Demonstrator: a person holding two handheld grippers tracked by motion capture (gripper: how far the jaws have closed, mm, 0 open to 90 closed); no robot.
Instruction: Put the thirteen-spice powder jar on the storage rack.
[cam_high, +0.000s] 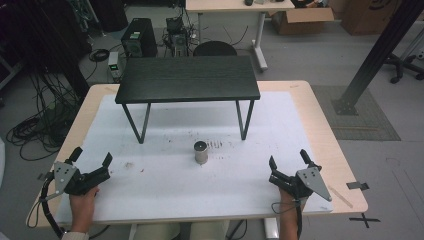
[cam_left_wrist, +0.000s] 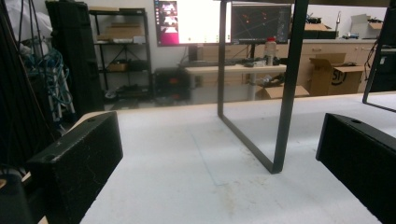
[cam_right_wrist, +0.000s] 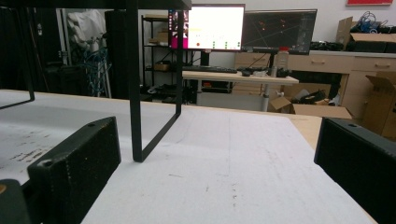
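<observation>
A small grey cylinder stands upright on the white mat, in front of a low black shelf-table on thin legs. My left gripper rests near the mat's front left corner, jaws open and empty. At the front right, my right gripper is also open with nothing between its jaws. The left gripper view looks along its open jaws at the shelf's left leg frame. In the right gripper view, the shelf's right leg frame stands ahead of the jaws. The cylinder sits midway between both grippers, well apart from each.
The wooden table borders the mat on all sides. The shelf's legs stand on the mat behind the cylinder. Dark smudges mark the mat beside the cylinder. On the floor beyond are computer towers, cables and cardboard boxes.
</observation>
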